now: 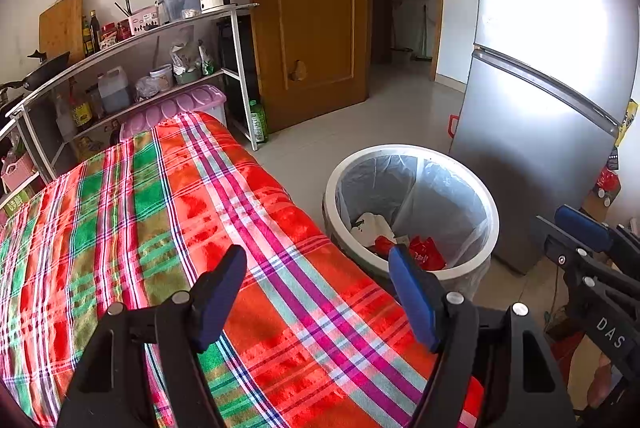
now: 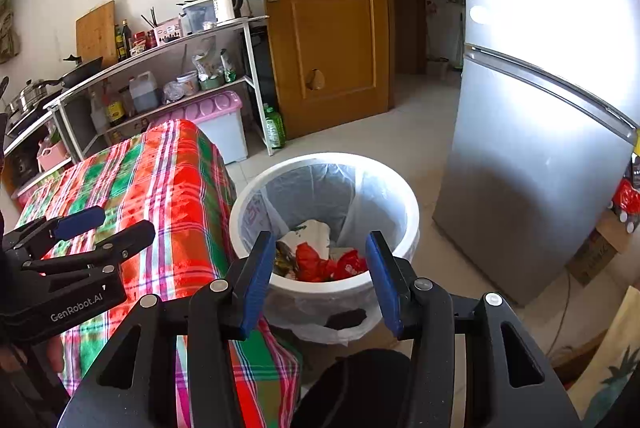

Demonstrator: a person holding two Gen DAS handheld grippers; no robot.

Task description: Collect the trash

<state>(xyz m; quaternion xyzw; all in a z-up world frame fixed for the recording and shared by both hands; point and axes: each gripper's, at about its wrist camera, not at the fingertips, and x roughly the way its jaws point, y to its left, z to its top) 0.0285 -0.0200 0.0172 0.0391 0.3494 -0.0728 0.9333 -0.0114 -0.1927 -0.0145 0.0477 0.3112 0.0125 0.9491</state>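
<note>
A white round bin (image 1: pixel 400 150) (image 2: pixel 320 158) with a clear liner stands on the floor beside a table under a red and green plaid cloth (image 1: pixel 160 207) (image 2: pixel 168 187). Red wrappers (image 1: pixel 426 254) (image 2: pixel 316 264) and white paper (image 1: pixel 372 228) (image 2: pixel 312 234) lie in the bin. My left gripper (image 1: pixel 318 288) (image 2: pixel 120 224) hangs open over the cloth's edge next to the bin, with nothing between its blue pads. My right gripper (image 2: pixel 320 276) (image 1: pixel 556 228) is open above the bin's near rim, also holding nothing.
A silver fridge (image 1: pixel 540 147) (image 2: pixel 540 167) stands right of the bin. A metal rack (image 1: pixel 140 75) with bottles and kitchenware runs along the left wall, with a pink-lidded box (image 1: pixel 176 107) and a green bottle (image 1: pixel 258 121) near it. A wooden door (image 1: pixel 312 27) is behind. Cardboard box (image 2: pixel 596 248) at right.
</note>
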